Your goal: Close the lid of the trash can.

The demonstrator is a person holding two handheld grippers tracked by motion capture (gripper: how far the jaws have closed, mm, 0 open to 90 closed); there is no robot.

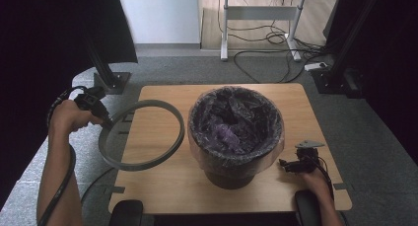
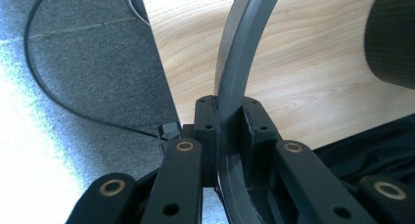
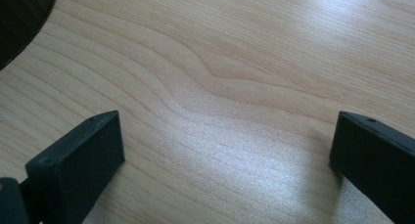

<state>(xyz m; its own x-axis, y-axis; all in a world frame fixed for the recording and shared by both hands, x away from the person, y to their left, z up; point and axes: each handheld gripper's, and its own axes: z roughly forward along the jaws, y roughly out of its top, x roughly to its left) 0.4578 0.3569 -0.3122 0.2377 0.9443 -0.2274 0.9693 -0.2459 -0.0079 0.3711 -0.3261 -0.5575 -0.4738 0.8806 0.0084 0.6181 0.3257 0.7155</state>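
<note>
The left claw [image 1: 104,121] is clamped tight on the grey ring [image 1: 142,134], holding it tilted above the desk [image 1: 162,186] beside the bin [image 1: 235,132]. The right claw [image 1: 291,165] rests wide open and empty. Next, the ring likely needs to go over the bin's top, lined up flat.

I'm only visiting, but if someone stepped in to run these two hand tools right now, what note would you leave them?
Left gripper: shut on the grey ring, gripping its left edge; the ring is tilted at the table's left side.
Right gripper: open, nothing between the jaws, low over bare wood right of the bin.
Bin: mid-table, lined with a clear bag folded over its rim.
Done: bag in, ring picked up.
Left, probably: seat the ring over the bin's rim.
</note>
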